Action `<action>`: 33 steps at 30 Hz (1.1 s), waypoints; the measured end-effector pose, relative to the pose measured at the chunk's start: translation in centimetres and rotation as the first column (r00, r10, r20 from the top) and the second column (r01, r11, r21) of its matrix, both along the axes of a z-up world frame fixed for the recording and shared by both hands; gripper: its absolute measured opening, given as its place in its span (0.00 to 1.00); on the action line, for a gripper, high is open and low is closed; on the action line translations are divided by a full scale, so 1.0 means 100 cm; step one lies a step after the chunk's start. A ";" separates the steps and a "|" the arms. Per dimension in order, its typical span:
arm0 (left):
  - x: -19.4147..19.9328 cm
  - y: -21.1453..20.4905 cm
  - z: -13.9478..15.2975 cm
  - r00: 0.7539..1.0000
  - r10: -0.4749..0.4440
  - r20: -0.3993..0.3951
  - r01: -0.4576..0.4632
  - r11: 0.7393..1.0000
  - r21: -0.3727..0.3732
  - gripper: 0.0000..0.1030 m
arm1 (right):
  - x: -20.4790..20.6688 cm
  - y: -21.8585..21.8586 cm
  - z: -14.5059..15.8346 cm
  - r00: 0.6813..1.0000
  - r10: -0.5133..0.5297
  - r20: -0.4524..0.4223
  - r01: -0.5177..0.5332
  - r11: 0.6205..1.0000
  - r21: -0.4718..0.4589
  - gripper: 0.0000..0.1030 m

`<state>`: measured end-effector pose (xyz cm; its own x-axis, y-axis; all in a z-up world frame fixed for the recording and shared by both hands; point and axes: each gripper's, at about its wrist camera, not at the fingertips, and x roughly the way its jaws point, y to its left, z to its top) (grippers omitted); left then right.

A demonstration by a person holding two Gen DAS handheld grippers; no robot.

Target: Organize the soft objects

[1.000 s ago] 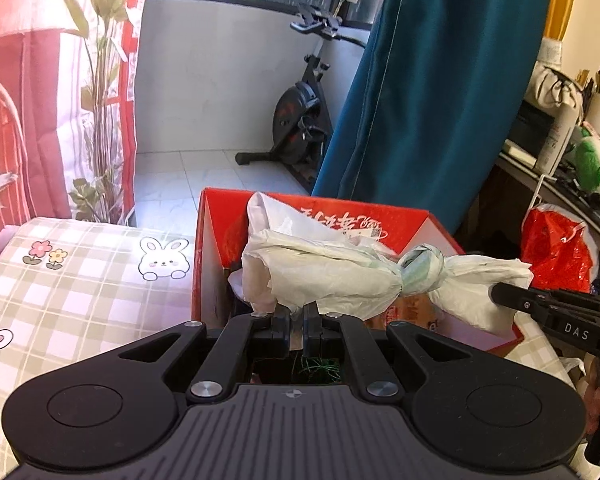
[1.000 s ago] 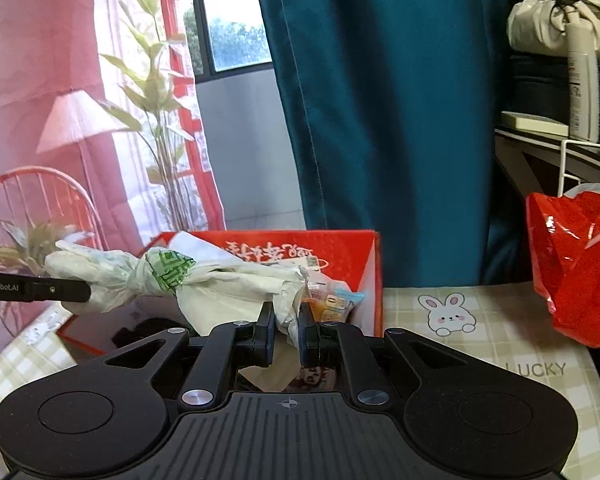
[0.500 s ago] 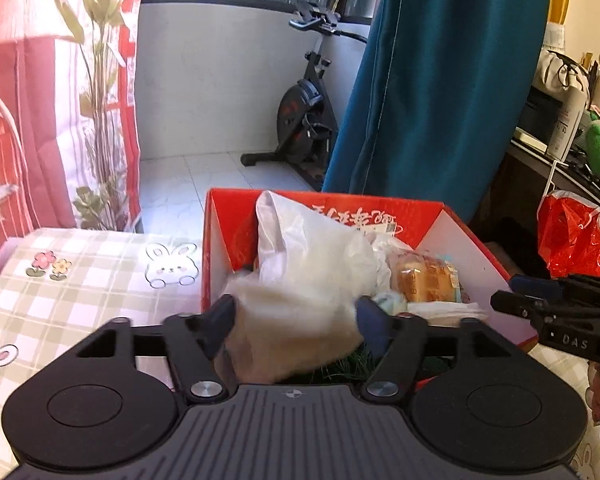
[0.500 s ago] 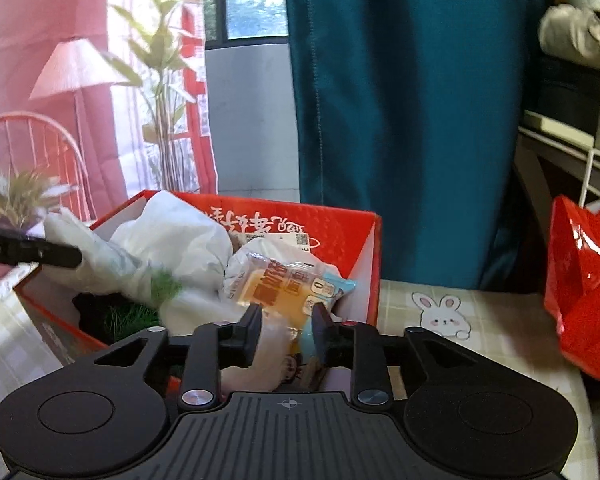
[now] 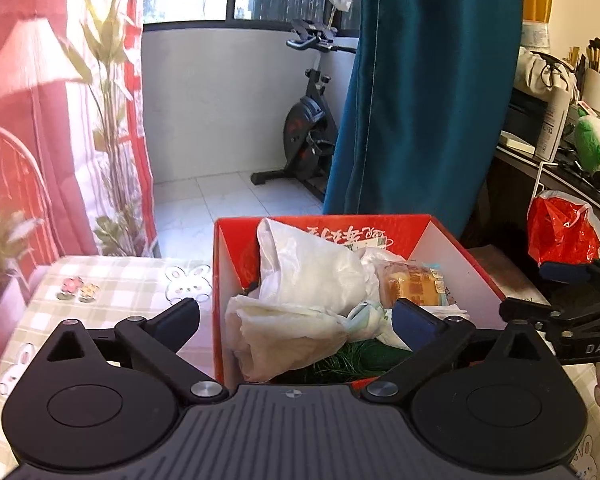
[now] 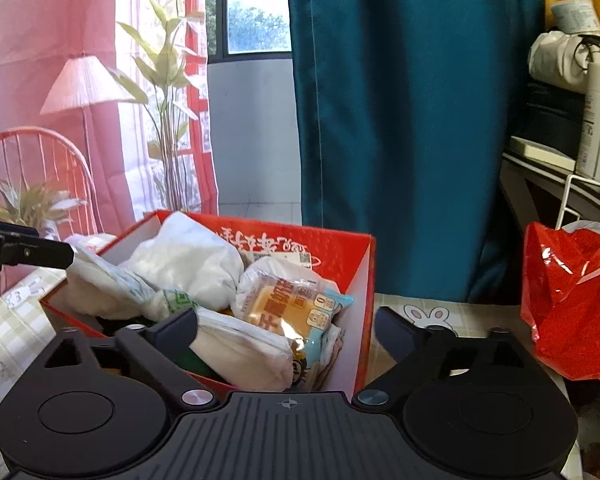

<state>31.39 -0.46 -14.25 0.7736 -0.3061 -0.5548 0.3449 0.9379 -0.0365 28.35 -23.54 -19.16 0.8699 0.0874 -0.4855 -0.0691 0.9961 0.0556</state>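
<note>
A red cardboard box (image 5: pixel 236 248) stands on the checked tablecloth and holds soft packages. A cream plastic bag tied with a green-printed knot (image 5: pixel 284 336) lies loose on top of them. Behind it sit a white bag (image 5: pixel 316 276) and a bread packet (image 5: pixel 412 284). My left gripper (image 5: pixel 298 318) hovers over the box's near side, its jaws opening wide; the cream bag lies below and between the fingers, untouched. My right gripper (image 6: pixel 288 326) is opening too, with the cream bag (image 6: pixel 244 348) and bread packet (image 6: pixel 288 308) under the gap and no pad on them.
A red plastic bag (image 6: pixel 572 304) hangs at the right by a dark shelf with a white bottle (image 6: pixel 596 120). A teal curtain (image 5: pixel 420 100) hangs behind the box, and an exercise bike (image 5: pixel 308 132) stands on the tiled floor beyond. The rabbit-print tablecloth (image 5: pixel 112 280) spreads to the left.
Both grippers were shut on the two ends of the knotted cream bag, holding it above the box. Both have opened wide and the bag has dropped into the box.
</note>
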 end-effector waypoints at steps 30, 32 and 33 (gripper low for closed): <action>-0.166 0.001 0.119 0.964 0.091 0.248 -0.112 0.991 0.072 1.00 | -0.137 0.034 0.143 0.987 -0.043 0.152 0.031 0.996 0.080 1.00; -0.180 0.000 0.126 0.959 0.103 0.264 -0.128 0.989 0.077 1.00 | -0.151 0.038 0.152 0.985 -0.050 0.165 0.038 0.996 0.075 1.00; -0.186 0.001 0.128 0.957 0.105 0.271 -0.130 0.989 0.076 1.00 | -0.158 0.040 0.156 0.984 -0.051 0.170 0.039 0.997 0.073 1.00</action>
